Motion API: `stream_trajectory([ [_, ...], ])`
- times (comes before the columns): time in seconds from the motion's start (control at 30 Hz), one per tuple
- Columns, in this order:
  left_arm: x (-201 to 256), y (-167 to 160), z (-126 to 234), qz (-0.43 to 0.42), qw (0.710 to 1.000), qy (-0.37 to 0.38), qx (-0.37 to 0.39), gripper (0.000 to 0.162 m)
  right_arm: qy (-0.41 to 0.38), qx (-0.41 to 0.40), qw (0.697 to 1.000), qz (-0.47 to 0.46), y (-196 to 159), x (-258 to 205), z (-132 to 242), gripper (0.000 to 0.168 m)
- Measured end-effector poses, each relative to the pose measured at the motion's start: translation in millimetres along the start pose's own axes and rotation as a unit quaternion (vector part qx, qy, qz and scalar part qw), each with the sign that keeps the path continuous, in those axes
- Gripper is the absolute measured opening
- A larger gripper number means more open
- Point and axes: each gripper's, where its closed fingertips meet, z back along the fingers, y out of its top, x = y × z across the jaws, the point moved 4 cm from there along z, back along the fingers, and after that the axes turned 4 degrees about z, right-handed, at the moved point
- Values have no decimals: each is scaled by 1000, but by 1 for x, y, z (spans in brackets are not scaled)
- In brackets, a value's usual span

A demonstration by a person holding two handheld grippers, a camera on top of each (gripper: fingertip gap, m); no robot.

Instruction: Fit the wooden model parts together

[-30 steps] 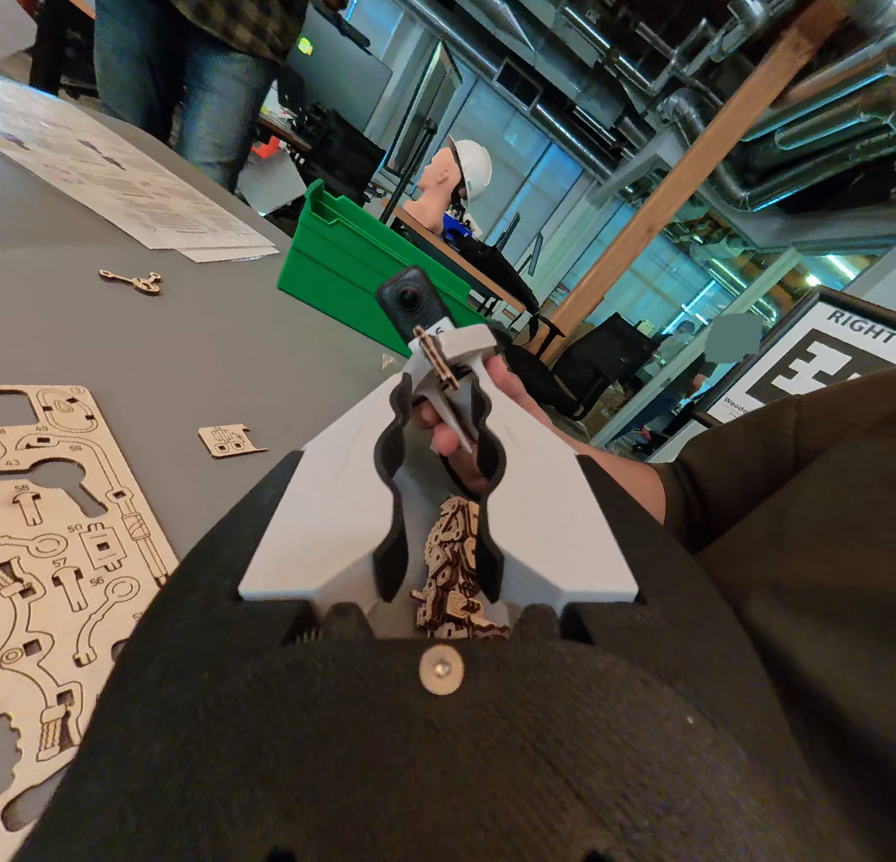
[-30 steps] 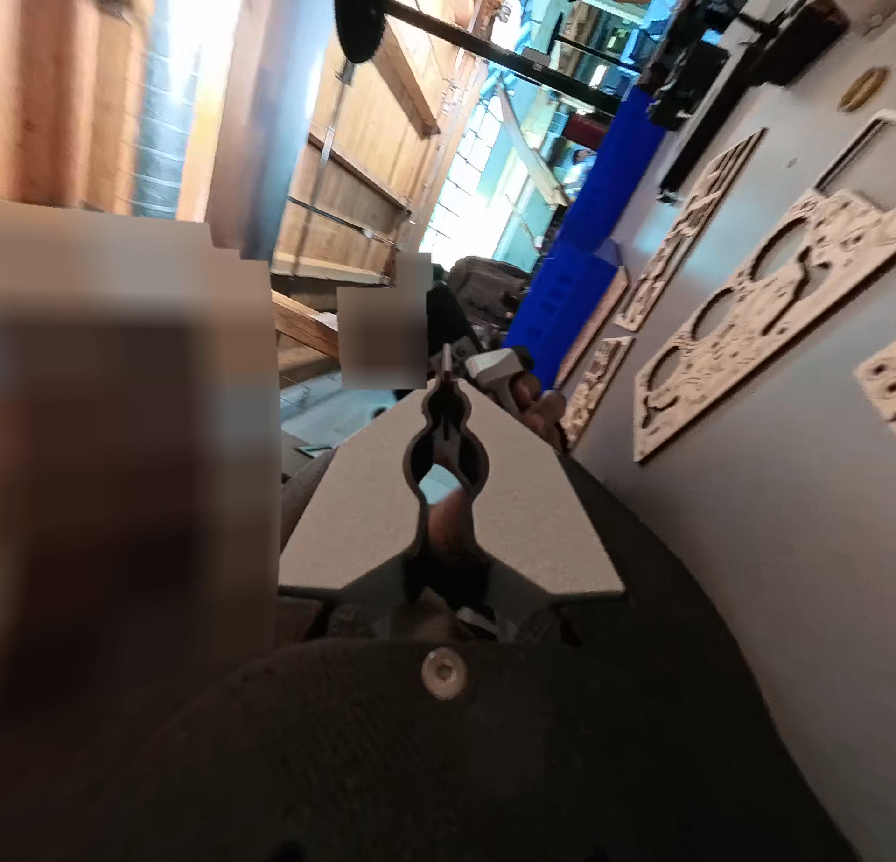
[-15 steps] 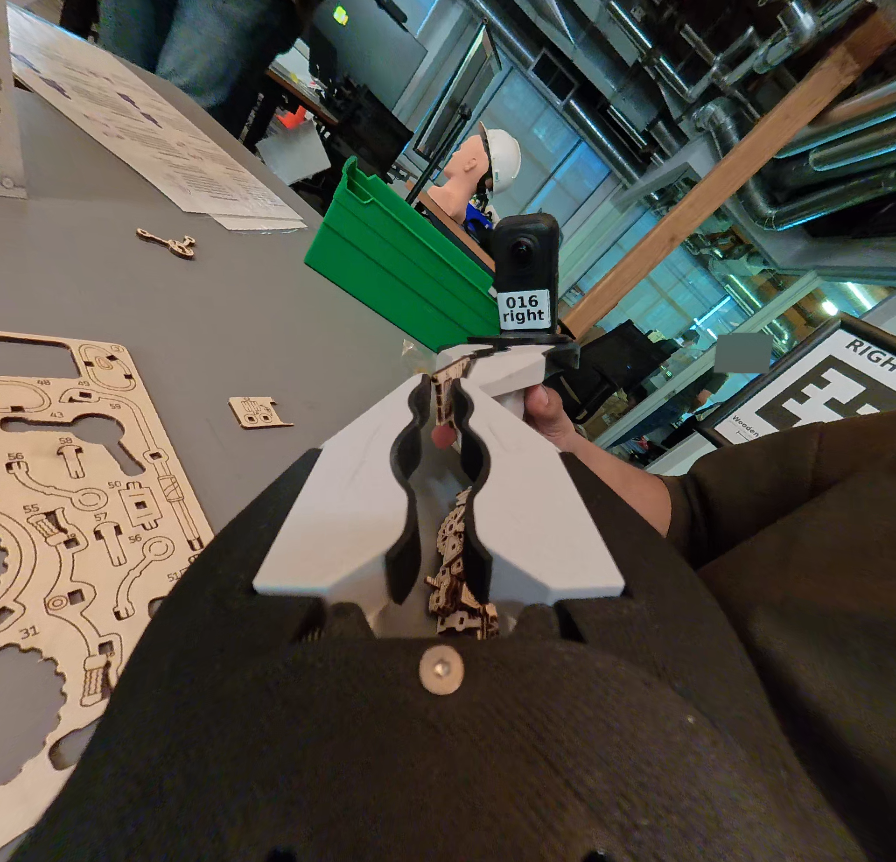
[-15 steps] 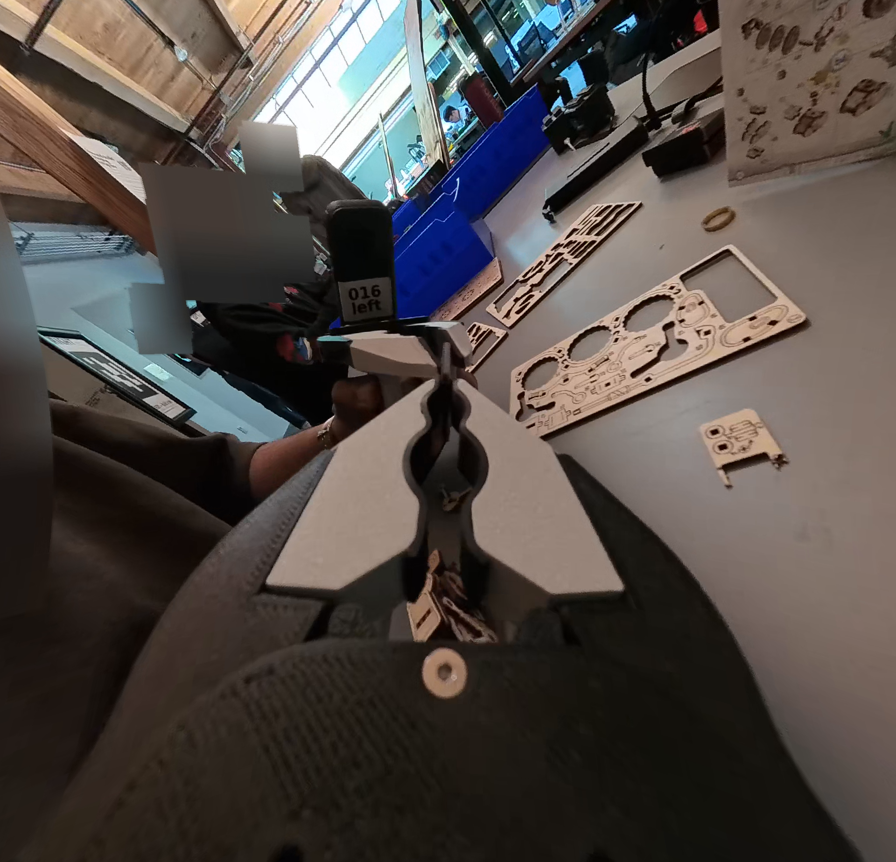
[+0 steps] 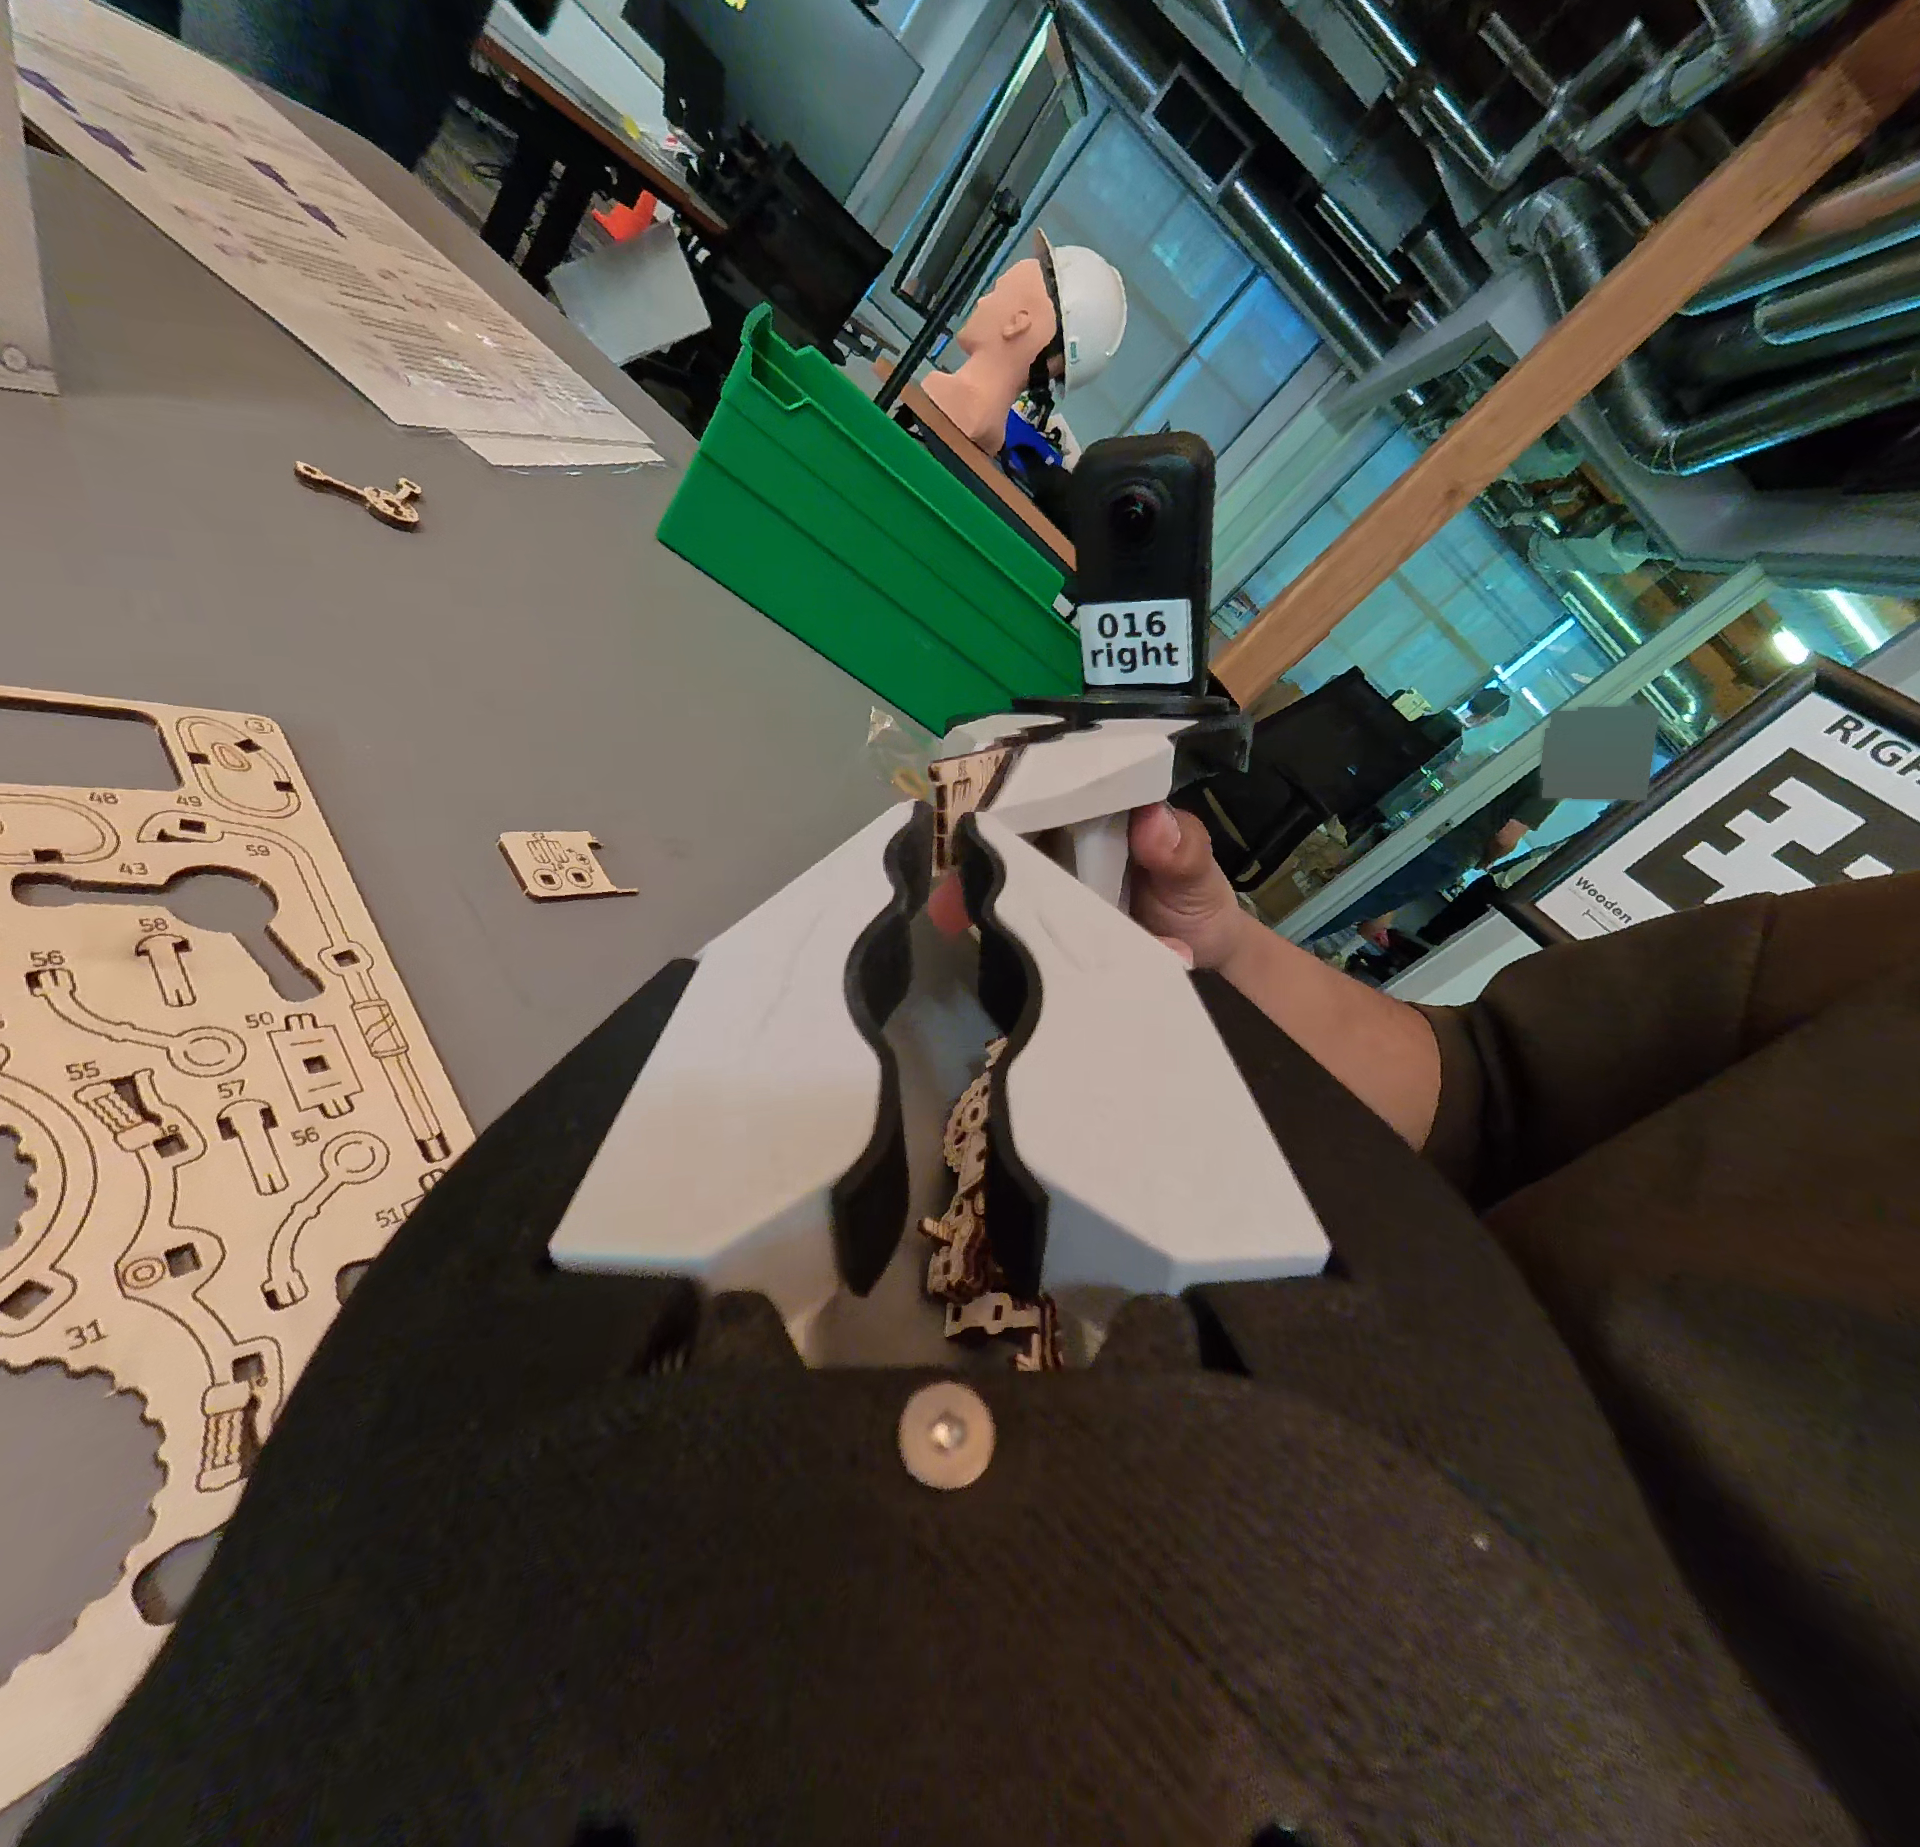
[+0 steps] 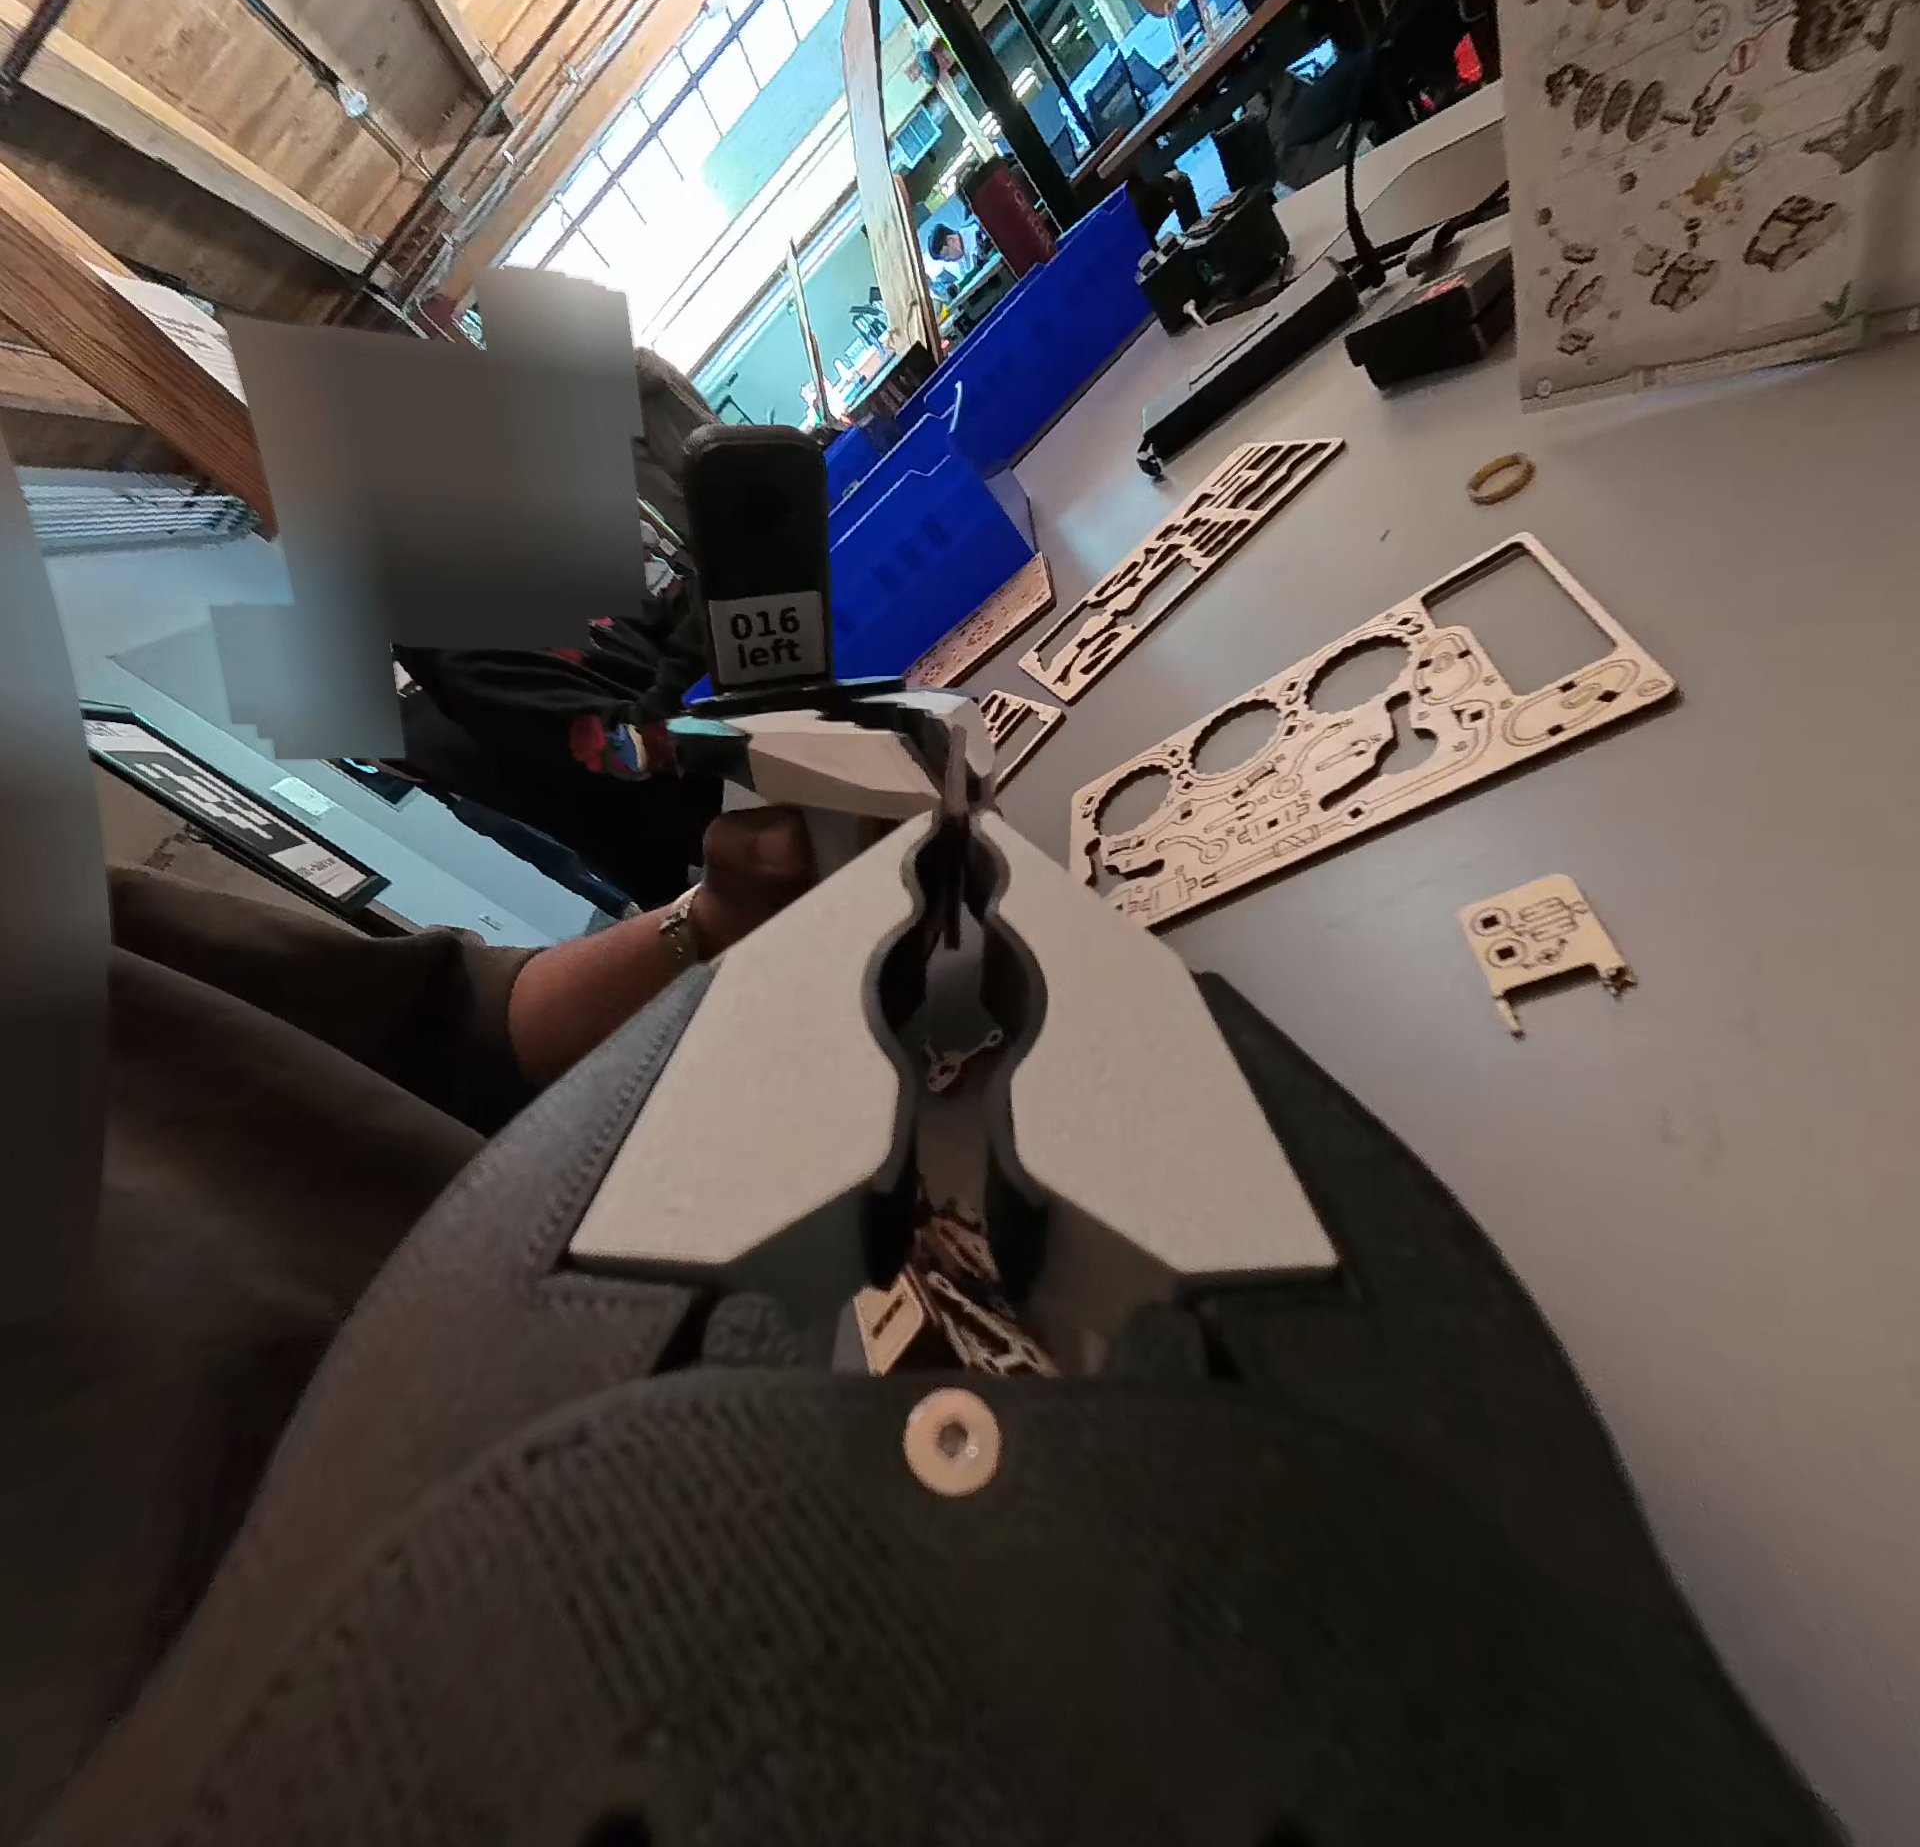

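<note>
My left gripper (image 5: 940, 847) and right gripper (image 6: 951, 831) meet tip to tip above the grey table (image 5: 540, 654). A thin flat wooden part (image 5: 951, 805) stands between them. The right gripper is shut on it, and it shows edge-on in the right wrist view (image 6: 951, 862). The left fingertips are closed around its other end. A wooden sub-assembly (image 5: 977, 1226) sits low in the gap between the left fingers; I cannot tell if it is clamped. Wooden pieces (image 6: 935, 1309) also show at the base of the right fingers. A hand holds each gripper.
A punched wooden sheet (image 5: 156, 1070) lies to the left, also in the right wrist view (image 6: 1351, 758). A small loose square part (image 5: 561, 862) and a key-shaped piece (image 5: 358, 493) lie beyond it. A green bin (image 5: 862, 550), blue bins (image 6: 935, 550) and instruction sheets (image 6: 1683, 135) stand at the table's edges. Left and right tips are no more than a few centimetres apart.
The right gripper turned from sideways to upright and brought the flat part up to my left fingertips. The left fingers narrowed and closed around it.
</note>
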Motion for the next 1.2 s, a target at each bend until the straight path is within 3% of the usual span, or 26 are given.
stream_trajectory([
  [0.63, -15, -9, -4, 24, 996, 85, -18, 2, -133, -66, 978, 149, -10, 8, -5, 2],
  [0.7, -15, -10, -4, 28, 995, 93, -19, 2, -130, -66, 980, 135, -10, 9, -4, 2],
  [0.9, -9, -7, -5, -24, 993, 112, -21, 2, -30, -12, 996, -78, -8, 12, -3, 1],
  [1.0, -7, -6, -4, -63, 990, 122, -23, 2, -21, -9, 995, -93, -7, 11, -3, 1],
  [1.2, -7, -5, -4, -24, 996, 82, -5, 3, -15, -1, 997, -75, -4, 12, 0, 1],
])
